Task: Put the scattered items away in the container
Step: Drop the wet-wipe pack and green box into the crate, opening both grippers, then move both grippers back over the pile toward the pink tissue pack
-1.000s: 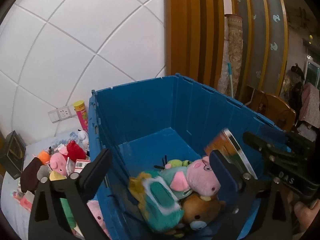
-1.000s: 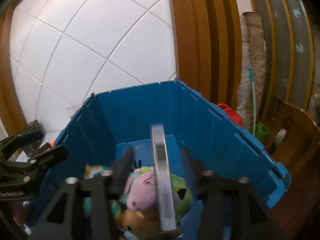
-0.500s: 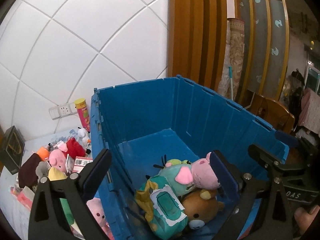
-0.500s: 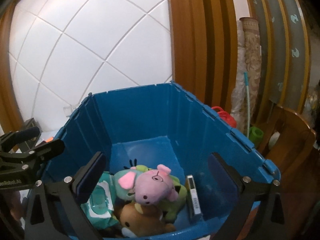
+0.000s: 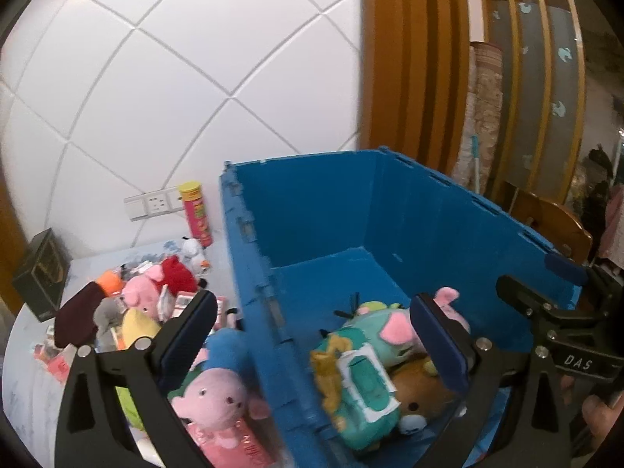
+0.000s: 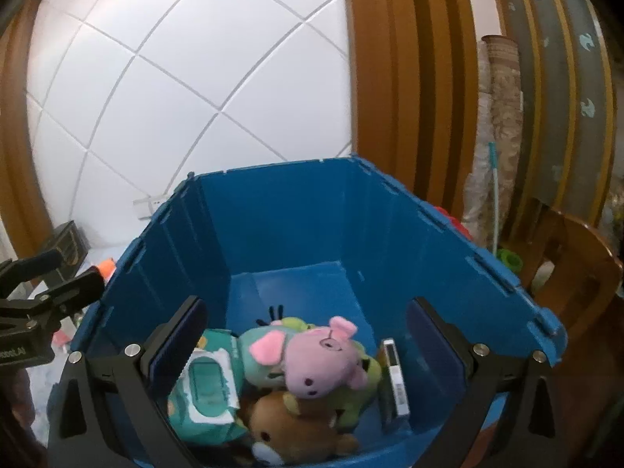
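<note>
Two tongs, left (image 5: 312,339) and right (image 6: 306,341), wide open, empty; blue bin (image 6: 296,226) holds plush toys (image 6: 316,358).

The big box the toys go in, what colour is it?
The box is blue, inside and out. It shows best in the right wrist view.
</note>
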`<state>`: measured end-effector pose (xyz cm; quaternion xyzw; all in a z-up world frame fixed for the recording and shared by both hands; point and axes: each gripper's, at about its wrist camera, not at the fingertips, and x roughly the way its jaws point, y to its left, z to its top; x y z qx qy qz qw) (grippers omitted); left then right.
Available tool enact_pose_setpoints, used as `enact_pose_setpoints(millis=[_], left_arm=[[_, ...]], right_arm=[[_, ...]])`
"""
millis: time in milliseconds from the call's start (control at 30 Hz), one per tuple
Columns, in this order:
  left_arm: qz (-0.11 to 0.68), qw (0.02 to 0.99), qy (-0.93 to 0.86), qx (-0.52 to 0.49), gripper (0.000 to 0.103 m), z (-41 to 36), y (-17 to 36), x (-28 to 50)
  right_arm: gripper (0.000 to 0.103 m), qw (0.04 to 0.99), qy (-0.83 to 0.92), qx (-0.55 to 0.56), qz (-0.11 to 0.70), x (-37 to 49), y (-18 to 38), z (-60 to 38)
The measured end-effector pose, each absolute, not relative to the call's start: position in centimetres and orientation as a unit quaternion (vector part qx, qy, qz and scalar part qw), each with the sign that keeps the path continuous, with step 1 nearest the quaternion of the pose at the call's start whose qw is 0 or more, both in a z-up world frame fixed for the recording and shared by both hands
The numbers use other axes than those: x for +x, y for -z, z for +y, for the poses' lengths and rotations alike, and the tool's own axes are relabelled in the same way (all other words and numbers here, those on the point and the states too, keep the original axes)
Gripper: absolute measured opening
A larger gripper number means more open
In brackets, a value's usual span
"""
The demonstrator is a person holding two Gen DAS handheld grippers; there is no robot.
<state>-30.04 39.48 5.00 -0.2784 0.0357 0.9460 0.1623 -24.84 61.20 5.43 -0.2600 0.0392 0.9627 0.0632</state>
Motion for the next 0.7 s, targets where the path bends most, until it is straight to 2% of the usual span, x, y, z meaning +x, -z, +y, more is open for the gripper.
enact_pose_setpoints(millis=[267, 700], left_arm=[[0.025, 0.106, -0.952, -0.287, 0.101, 34.2, -3.8, -29.7], [-0.006, 0.061, -0.954, -0.295, 0.101, 21.1, -2.8, -28.5]], right_arm=[[0.103, 0.020, -0.965, -0.259, 0.039, -26.1, -5.5, 57.4], [0.103, -0.030, -0.971, -0.238, 0.010, -26.7, -7.3, 45.2]])
